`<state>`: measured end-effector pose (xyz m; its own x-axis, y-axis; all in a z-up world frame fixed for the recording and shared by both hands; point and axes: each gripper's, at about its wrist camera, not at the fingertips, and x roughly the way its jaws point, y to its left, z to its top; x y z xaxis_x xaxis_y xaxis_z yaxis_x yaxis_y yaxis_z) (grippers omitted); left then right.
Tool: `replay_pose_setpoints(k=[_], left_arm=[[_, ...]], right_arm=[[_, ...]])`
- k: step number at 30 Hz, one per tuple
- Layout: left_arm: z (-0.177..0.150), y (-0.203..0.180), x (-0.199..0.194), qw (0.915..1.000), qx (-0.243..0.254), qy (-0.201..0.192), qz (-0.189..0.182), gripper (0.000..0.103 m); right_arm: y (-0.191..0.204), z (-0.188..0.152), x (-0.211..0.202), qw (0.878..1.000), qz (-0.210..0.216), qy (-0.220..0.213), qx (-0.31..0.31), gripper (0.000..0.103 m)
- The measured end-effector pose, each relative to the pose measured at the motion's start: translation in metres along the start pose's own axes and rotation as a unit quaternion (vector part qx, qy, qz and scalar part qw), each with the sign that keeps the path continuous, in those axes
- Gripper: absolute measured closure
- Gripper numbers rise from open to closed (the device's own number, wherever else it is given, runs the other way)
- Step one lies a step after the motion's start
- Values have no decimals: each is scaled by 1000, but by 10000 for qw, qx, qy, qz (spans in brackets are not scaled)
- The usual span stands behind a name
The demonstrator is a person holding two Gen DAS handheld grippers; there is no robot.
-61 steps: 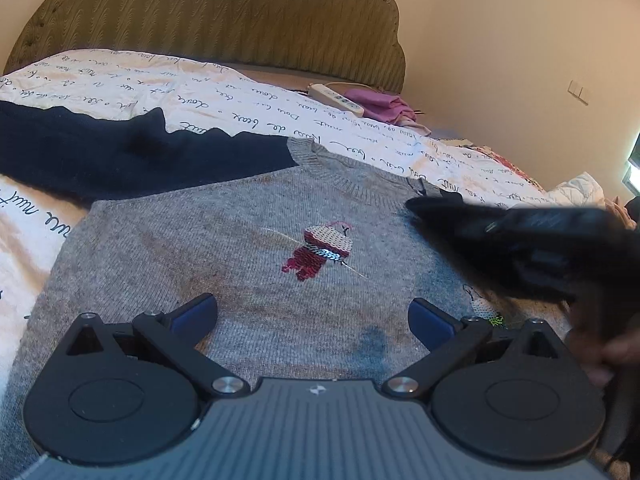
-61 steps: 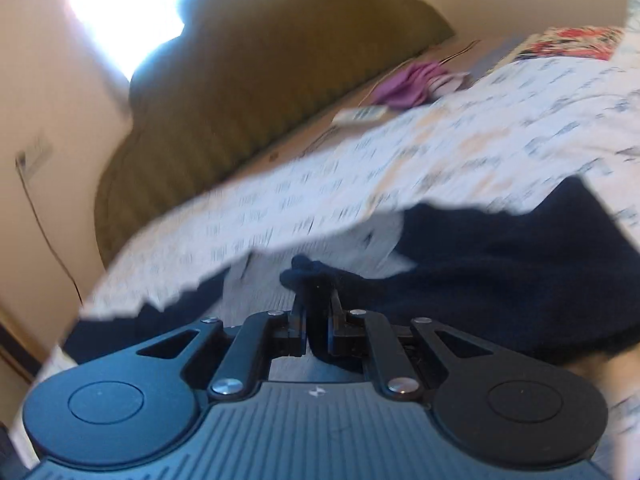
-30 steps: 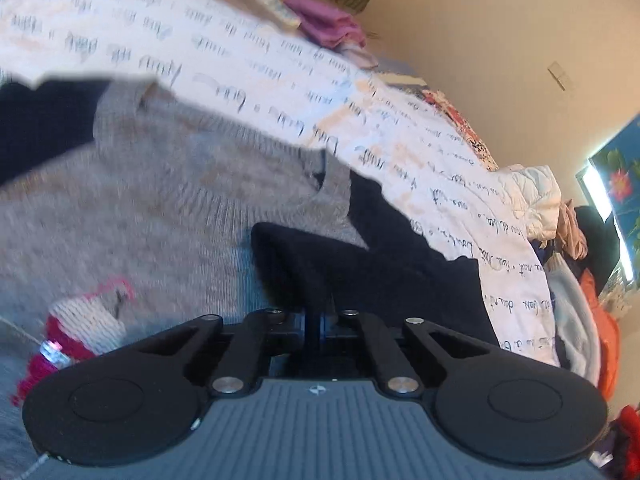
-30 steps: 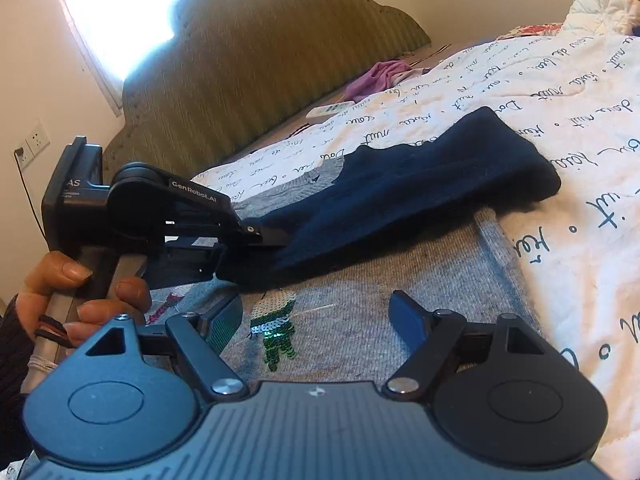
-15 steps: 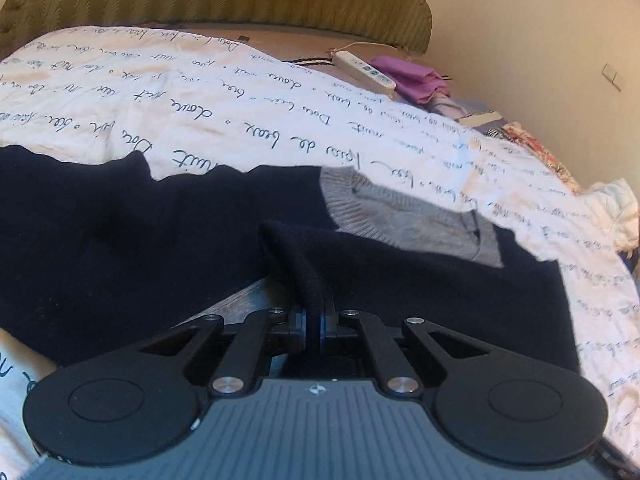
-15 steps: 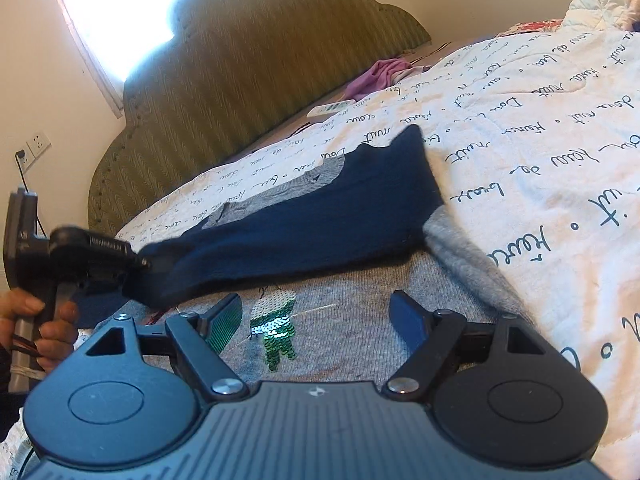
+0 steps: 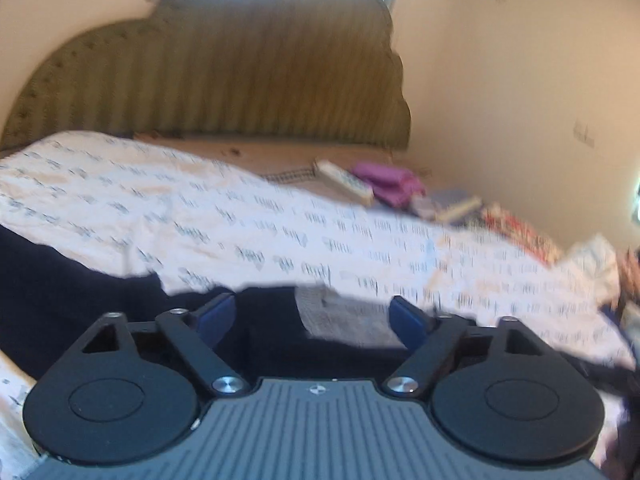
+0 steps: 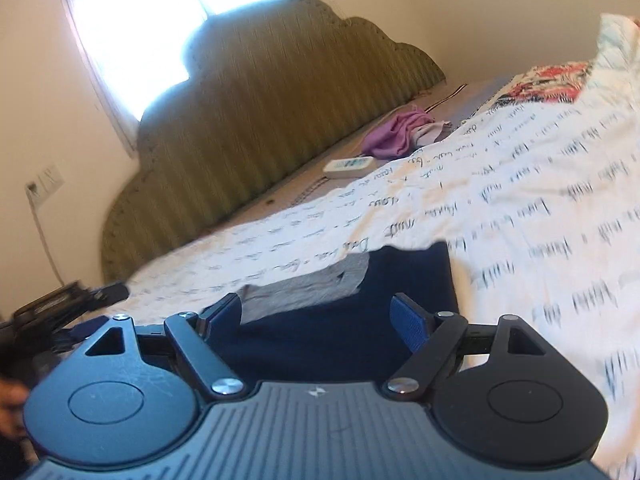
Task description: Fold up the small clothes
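A grey knit sweater [image 7: 340,316] with navy sleeves [image 7: 80,300] lies on the bed, both sleeves folded across its front. In the left wrist view only its grey collar shows between the navy parts. My left gripper [image 7: 312,312] hovers over the sleeve; its jaws are opening and nothing is between them. In the right wrist view my right gripper [image 8: 320,312] stands open and empty above the navy sleeve [image 8: 380,300], beside the grey collar [image 8: 304,288]. The left gripper [image 8: 72,300] shows there, blurred, at the far left.
A white quilt [image 7: 240,216] with script print covers the bed, below an olive padded headboard [image 7: 224,80]. A white remote [image 7: 344,184] and purple cloth [image 7: 388,184] lie near the headboard. More clothes [image 7: 600,256] are heaped at the right. A hand [image 8: 8,400] shows at the lower left edge.
My left gripper has let go of the navy sleeve, opened wide and lifted away. The sleeve now lies across the sweater. The right gripper rose, still open.
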<state>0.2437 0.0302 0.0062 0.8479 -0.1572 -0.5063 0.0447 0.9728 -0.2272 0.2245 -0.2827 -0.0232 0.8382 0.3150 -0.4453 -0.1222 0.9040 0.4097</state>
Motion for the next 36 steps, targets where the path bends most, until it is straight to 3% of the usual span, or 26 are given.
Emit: replay_pose_setpoints(k=[2,5,8,11,15,18,20,21,23,24,26,27,29,31,33,36], left_arm=[[-14,-6,22,9989,29,458,-31,34],[-35,-7,52,9945,15,1048,-52,36],[-50,-1,58,9937,442,1025,-126,33],[-58,7,58,9935,733,838,-237,32],[-52,6,53,9937,697,844,-257,34],[-36,27,14,9979,319,396,-413,32],[-22,59,-27,9987,-99,-320,-386,12],[-15,82,-45,9968,-361,-678,-206,5],[-1,140,-76,9839,-1106,-1288,556,0],[6,174,-86,9728,-1567,-1394,980,0],[13,249,-100,9364,-2773,-1411,1625,4],[12,285,-104,9160,-3381,-1363,1677,5],[6,346,-106,8788,-4381,-1222,1446,13],[-2,383,-101,8542,-4941,-1074,1215,16],[-4,400,-93,8469,-5098,-963,1167,20],[1,401,-76,8597,-4942,-833,987,29]], right_arm=[[2,6,37,9988,-277,318,-228,21],[0,-4,76,9927,-699,769,-616,21],[-10,-31,82,9841,-1011,683,-1295,21],[-19,-34,78,9876,-880,600,-1153,21],[-8,-34,83,9820,-1055,654,-1427,19],[-10,-33,80,9845,-972,626,-1317,19],[-10,-33,78,9849,-956,606,-1313,19],[-9,-33,78,9847,-961,604,-1322,19],[-8,-33,79,9842,-978,610,-1347,19],[-8,-33,79,9840,-985,611,-1355,19],[-8,-33,79,9840,-985,608,-1351,19],[-8,-33,79,9840,-987,607,-1353,19],[-7,-33,79,9840,-993,600,-1351,19],[-7,-33,80,9839,-1004,594,-1357,19],[-6,-34,80,9836,-1020,587,-1363,19],[-6,-34,80,9831,-1044,582,-1384,19]])
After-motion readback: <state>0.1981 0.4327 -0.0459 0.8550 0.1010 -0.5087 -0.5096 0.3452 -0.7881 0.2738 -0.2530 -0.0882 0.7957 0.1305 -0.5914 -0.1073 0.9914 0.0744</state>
